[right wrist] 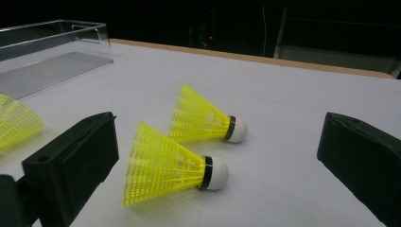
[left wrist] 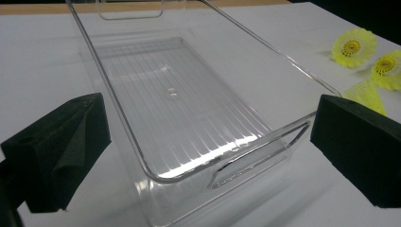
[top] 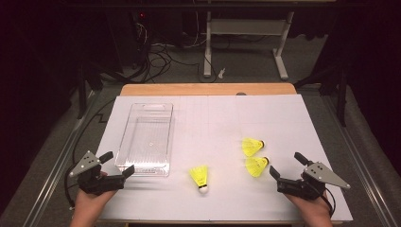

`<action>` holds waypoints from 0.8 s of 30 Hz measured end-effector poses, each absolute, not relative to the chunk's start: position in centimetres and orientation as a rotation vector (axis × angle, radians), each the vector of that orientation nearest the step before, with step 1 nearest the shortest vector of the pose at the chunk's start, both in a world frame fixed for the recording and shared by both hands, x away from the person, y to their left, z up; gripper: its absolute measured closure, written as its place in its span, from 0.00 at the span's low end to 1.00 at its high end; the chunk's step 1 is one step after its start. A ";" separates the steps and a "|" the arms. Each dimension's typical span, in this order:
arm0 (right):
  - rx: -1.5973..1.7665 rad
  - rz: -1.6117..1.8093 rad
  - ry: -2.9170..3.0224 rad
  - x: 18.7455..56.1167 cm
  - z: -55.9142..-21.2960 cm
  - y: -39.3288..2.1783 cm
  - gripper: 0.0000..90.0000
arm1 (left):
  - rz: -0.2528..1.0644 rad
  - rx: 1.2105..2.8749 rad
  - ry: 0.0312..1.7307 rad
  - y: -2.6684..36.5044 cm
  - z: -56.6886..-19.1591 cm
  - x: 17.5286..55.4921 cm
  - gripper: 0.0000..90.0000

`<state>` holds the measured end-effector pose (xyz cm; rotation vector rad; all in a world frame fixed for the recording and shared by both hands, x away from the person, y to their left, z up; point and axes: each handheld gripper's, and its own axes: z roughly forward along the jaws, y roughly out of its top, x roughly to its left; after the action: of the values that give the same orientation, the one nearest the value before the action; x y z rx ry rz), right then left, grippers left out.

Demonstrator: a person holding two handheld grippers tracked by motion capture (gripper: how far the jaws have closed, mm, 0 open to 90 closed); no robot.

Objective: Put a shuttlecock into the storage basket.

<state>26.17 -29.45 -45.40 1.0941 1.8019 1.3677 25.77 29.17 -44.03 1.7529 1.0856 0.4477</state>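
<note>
high view: 3 yellow shuttlecocks (top: 257,165) lie right of the clear bin (top: 145,138), both grippers spread. left gripper (left wrist: 208,137) view: faces the bin. right gripper (right wrist: 215,161) view: approach step; next, straddle the nearest shuttlecock (right wrist: 172,165), pinch it

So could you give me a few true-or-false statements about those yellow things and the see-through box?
1. Three yellow shuttlecocks lie on the table: the single one, the nearer and the farther of a pair. True.
2. One shuttlecock is inside the clear plastic bin. False: the bin holds nothing.
3. The right gripper has its jaws open. True.
4. The left gripper clamps the bin's rim. False: its jaws are open, apart from the rim.
5. The pair's white caps point towards the bin. False: they point away.
</note>
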 end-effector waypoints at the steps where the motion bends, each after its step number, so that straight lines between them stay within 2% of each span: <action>1: 1.099 1.367 1.803 26.2 -45.4 -29.4 0.00 | 0.443 1.759 1.090 29.1 -44.1 25.7 0.00; 24: 1.092 1.369 1.821 26.2 -45.6 -29.3 0.00 | 0.355 1.889 1.208 28.4 -45.2 25.9 0.00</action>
<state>26.25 -29.30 -45.55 1.0920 1.8205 1.3685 25.85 28.43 -45.19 1.8887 1.2085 0.3553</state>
